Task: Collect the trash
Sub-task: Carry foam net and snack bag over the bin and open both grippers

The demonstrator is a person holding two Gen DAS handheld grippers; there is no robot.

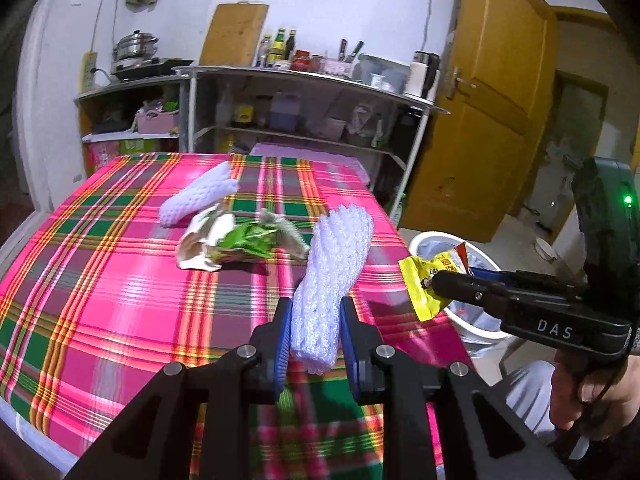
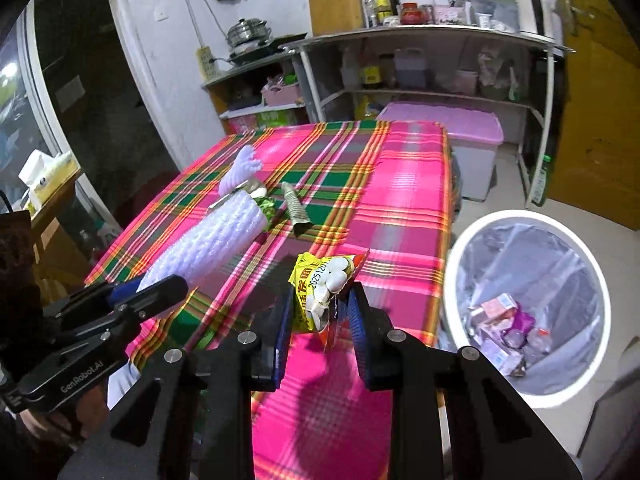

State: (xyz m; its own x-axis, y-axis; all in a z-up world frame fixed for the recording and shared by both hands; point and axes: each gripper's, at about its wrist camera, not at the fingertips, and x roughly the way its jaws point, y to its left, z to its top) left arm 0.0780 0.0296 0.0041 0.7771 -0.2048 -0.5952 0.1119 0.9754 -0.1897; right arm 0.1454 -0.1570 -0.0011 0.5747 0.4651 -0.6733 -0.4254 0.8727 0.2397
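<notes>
My left gripper (image 1: 314, 320) is shut on a white foam net sleeve (image 1: 332, 272) and holds it above the plaid tablecloth (image 1: 120, 300); it also shows in the right wrist view (image 2: 208, 244). My right gripper (image 2: 320, 312) is shut on a yellow snack wrapper (image 2: 320, 292), seen from the left wrist view (image 1: 428, 284) near the table's right edge. A second foam net (image 1: 196, 198), a crumpled green and white wrapper (image 1: 236, 242) and a grey wrapper (image 2: 295, 208) lie on the table. A white trash bin (image 2: 520, 304) with a clear liner stands right of the table.
Metal shelves (image 1: 304, 112) with bottles and pots stand behind the table. A pink lidded box (image 2: 448, 128) sits on the floor by the shelves. A yellow door (image 1: 480, 120) is at the right. The bin holds several discarded packages (image 2: 504, 332).
</notes>
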